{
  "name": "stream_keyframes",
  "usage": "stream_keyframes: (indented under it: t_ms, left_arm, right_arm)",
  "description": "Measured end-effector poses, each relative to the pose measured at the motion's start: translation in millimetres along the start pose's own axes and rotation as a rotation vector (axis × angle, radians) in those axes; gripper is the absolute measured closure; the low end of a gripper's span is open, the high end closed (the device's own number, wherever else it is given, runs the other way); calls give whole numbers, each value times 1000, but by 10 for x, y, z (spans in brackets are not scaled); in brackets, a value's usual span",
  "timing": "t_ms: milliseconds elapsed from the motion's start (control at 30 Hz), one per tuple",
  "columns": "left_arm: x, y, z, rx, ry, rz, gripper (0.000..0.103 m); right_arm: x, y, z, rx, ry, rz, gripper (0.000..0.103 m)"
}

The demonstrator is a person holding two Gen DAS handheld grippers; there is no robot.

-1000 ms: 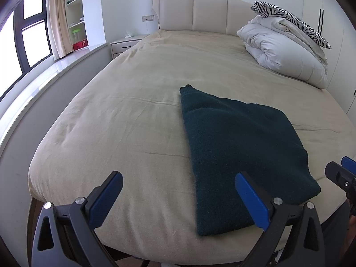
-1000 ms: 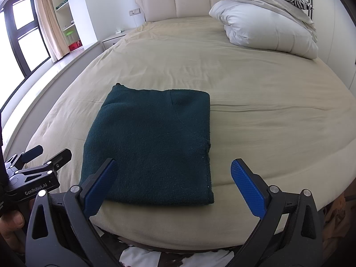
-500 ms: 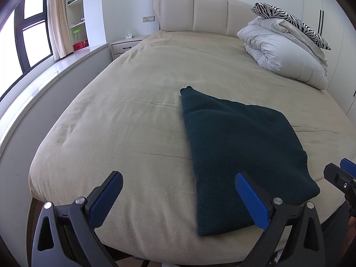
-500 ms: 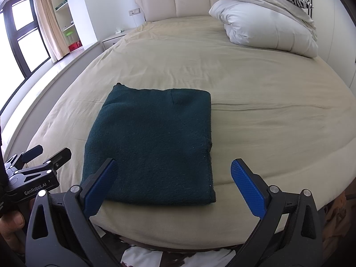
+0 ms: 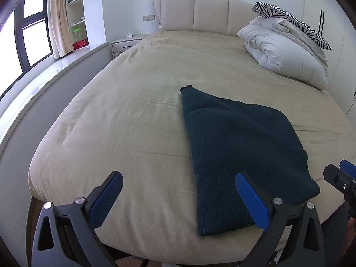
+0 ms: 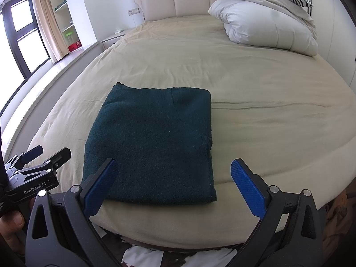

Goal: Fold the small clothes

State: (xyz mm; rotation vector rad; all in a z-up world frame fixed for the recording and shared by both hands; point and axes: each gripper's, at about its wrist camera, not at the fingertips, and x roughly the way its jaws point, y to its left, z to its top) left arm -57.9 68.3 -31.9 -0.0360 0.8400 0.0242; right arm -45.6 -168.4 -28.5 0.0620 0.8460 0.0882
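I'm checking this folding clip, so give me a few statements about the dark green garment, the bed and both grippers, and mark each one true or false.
1. The dark green knitted garment lies folded flat on the beige bed cover. True.
2. The left gripper is clamped on the garment. False: it is open and holds nothing.
3. The right gripper is open and empty. True.
4. The white folded duvet sits on top of the garment. False: it lies apart, near the padded headboard.
5. A zebra-striped pillow rests on the duvet. True.
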Motion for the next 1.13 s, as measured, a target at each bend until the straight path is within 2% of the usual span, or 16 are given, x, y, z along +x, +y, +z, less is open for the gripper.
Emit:
stream_keyframes:
  t_ms: [1133]
  left_arm:
    - [59,22,-43,8,10,-1,0]
  right_arm:
    - [5,106,-108,15,16,5,0]
